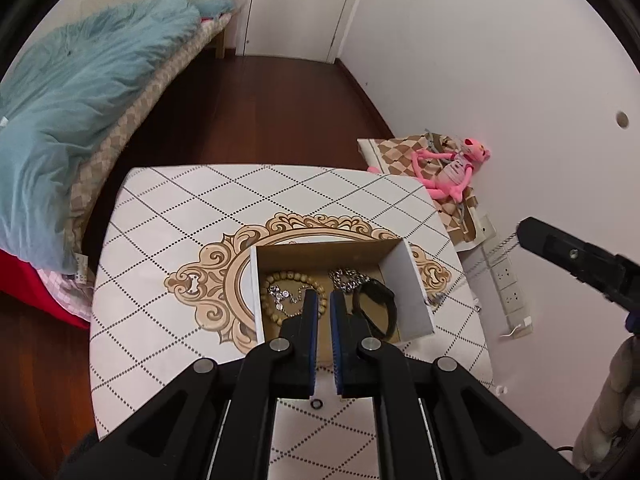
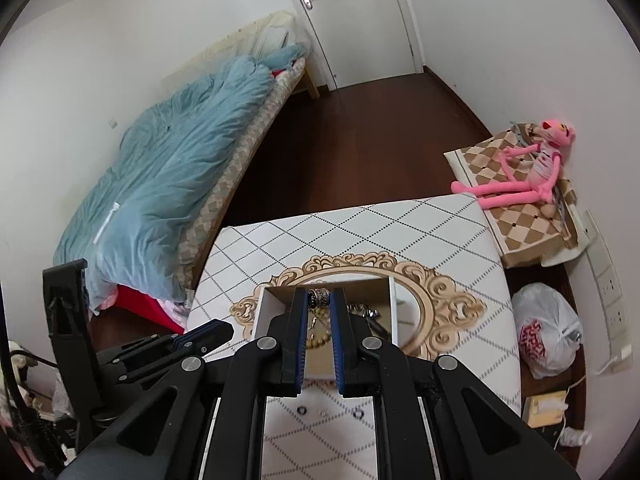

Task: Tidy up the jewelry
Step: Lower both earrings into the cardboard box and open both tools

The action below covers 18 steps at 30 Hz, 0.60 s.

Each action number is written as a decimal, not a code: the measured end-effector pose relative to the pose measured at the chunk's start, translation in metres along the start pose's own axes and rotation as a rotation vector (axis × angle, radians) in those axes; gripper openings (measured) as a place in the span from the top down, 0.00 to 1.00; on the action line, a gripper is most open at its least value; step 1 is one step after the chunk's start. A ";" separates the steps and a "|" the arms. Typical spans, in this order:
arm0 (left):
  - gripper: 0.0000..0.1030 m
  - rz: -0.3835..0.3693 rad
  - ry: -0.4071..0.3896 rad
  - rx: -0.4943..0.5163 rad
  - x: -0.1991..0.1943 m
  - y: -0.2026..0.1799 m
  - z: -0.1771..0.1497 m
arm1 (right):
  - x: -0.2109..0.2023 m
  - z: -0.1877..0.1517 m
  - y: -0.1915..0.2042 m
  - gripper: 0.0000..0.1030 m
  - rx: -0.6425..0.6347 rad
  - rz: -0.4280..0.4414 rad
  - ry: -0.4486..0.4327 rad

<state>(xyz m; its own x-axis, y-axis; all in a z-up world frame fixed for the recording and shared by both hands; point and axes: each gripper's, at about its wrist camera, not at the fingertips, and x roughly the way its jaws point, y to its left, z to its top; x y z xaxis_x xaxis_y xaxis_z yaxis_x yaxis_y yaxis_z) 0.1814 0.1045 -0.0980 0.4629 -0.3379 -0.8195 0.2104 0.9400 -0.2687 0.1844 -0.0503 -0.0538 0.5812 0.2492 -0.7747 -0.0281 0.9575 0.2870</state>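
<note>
An open cardboard box (image 1: 412, 280) stands on the patterned table (image 1: 168, 216). It holds a bead bracelet (image 1: 280, 280), a silver chain (image 1: 348, 278) and a black band (image 1: 380, 300). My left gripper (image 1: 324, 300) hovers over the box's near side, jaws nearly shut with a narrow gap, nothing between them. A small black ring (image 1: 316, 404) lies on the table under it. My right gripper (image 2: 319, 298) is shut on a silver ring (image 2: 319, 297) and holds it above the box (image 2: 394, 304). Small rings (image 2: 302, 410) lie on the table near me.
A bed with a blue duvet (image 1: 80, 92) is to the left. A pink plush toy (image 2: 532, 176) lies on a checked cushion at the right wall. A white plastic bag (image 2: 548, 328) and a power strip (image 1: 508, 280) lie on the floor at the right.
</note>
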 end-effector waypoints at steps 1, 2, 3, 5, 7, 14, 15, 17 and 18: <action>0.97 0.002 0.014 -0.005 0.007 0.003 0.004 | 0.009 0.004 0.000 0.89 -0.003 -0.010 0.011; 0.97 0.004 0.022 -0.009 0.011 0.004 0.006 | 0.016 0.007 0.000 0.89 -0.004 -0.017 0.020; 0.97 0.007 0.033 -0.014 0.018 0.008 0.008 | 0.025 0.011 -0.001 0.89 -0.005 -0.027 0.030; 0.97 0.011 0.048 -0.018 0.025 0.010 0.010 | 0.038 0.015 -0.002 0.89 -0.009 -0.044 0.044; 0.97 0.019 0.053 -0.017 0.030 0.013 0.011 | 0.047 0.018 -0.005 0.89 -0.007 -0.052 0.057; 0.97 -0.007 -0.010 -0.032 0.001 0.010 -0.017 | 0.017 0.007 -0.011 0.89 0.008 0.017 0.017; 0.97 -0.012 -0.022 -0.036 -0.005 0.008 -0.024 | 0.008 0.003 -0.012 0.89 0.010 0.027 0.008; 0.94 -0.005 -0.039 -0.047 -0.015 0.005 -0.036 | -0.009 -0.007 -0.013 0.89 0.014 0.042 -0.009; 0.92 0.015 -0.040 -0.061 -0.020 0.004 -0.046 | -0.016 -0.012 -0.014 0.89 0.016 0.044 -0.017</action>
<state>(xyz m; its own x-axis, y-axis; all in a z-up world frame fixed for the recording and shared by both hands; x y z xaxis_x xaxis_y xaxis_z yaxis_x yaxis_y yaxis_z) 0.1338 0.1170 -0.1062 0.4997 -0.3241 -0.8033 0.1511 0.9458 -0.2876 0.1654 -0.0658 -0.0519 0.5932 0.2887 -0.7515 -0.0413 0.9431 0.3298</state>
